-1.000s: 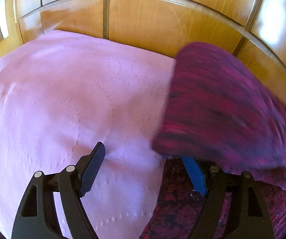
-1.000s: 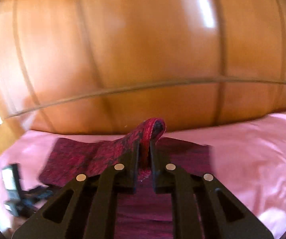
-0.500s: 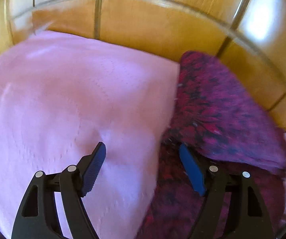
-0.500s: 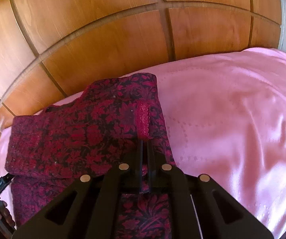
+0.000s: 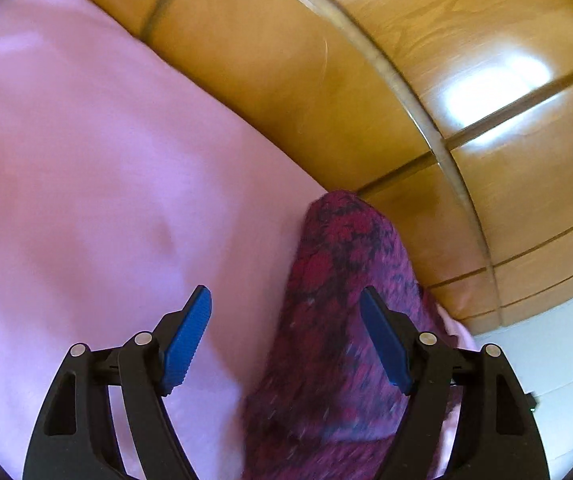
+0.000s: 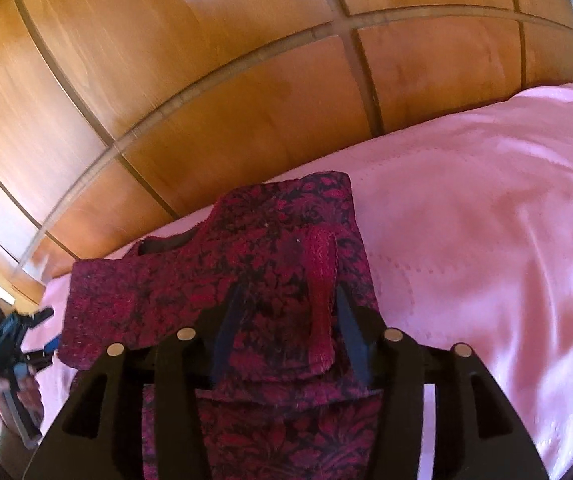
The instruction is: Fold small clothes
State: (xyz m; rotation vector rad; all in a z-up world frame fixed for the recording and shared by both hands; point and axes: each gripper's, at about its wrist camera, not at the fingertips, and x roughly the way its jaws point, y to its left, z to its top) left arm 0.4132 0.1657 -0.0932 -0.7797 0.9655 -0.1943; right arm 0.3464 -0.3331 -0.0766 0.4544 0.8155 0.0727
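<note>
A dark red garment [image 6: 246, 280] with a black floral pattern lies on a bed under a shiny pink bedspread [image 6: 486, 240], close to the edge that runs along a wall of polished wooden panels [image 6: 206, 80]. The upper part of the garment is doubled over the lower part, so that a folded edge crosses in front of the right tool [image 6: 282, 328]. A ribbed red strap [image 6: 320, 280] lies on top of the folded layer, running from the middle of the cloth back toward the tool.

The right tool's jaws have just been opening and now stand apart. The strap rests between them, nearer the right-hand finger, and neither blue pad presses on it; the cloth lies loose under the fingers.

In the left wrist view, the left tool [image 5: 286, 340] stands wide, with blue pads [image 5: 186, 340] facing each other across a broad gap. It holds nothing. A rounded corner of the garment [image 5: 346, 280] spreads between and below its fingers, mostly toward the right-hand one, while the left-hand finger hangs over bare bedspread [image 5: 86, 160]. Whether the pads touch the cloth cannot be told through the blur.

In the right wrist view the left tool [image 6: 48, 350] shows small at the far left, beside the garment's edge, gripped by a hand [image 6: 18, 392].
</note>
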